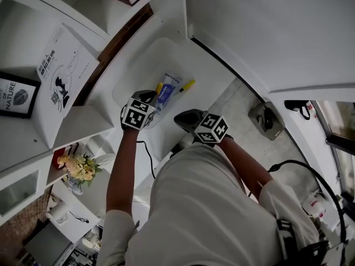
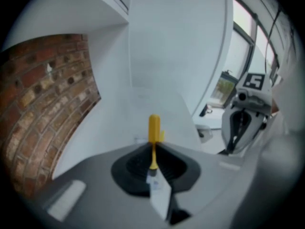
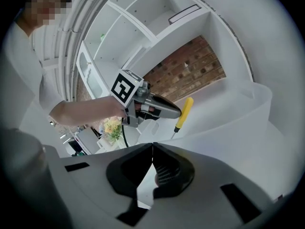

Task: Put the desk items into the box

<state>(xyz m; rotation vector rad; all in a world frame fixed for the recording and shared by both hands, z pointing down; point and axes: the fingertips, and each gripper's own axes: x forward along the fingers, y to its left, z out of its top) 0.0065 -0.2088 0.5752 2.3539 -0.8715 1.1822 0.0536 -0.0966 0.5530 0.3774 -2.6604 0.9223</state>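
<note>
A white box (image 1: 145, 53) stands on the white desk. A white and blue tube (image 1: 166, 92) and a yellow pen (image 1: 187, 84) lie in it. My left gripper (image 1: 152, 97) hangs over the box's near side and points down into it. It is shut on a second yellow pen (image 2: 154, 128), held at its thin lower part, with the thick end sticking out past the jaws. The right gripper view shows that pen (image 3: 184, 112) crossing the left gripper's (image 3: 179, 111) tips. My right gripper (image 1: 185, 118) hovers beside the left one, jaws shut with nothing between them (image 3: 152, 149).
A printed white card (image 1: 61, 73) and a framed picture (image 1: 14, 93) lean at the left. Flowers (image 1: 80, 168) sit on a lower shelf. A brick wall (image 2: 43, 94) and white shelves (image 3: 143, 18) back the desk. A grey device (image 1: 265, 118) lies on the floor at the right.
</note>
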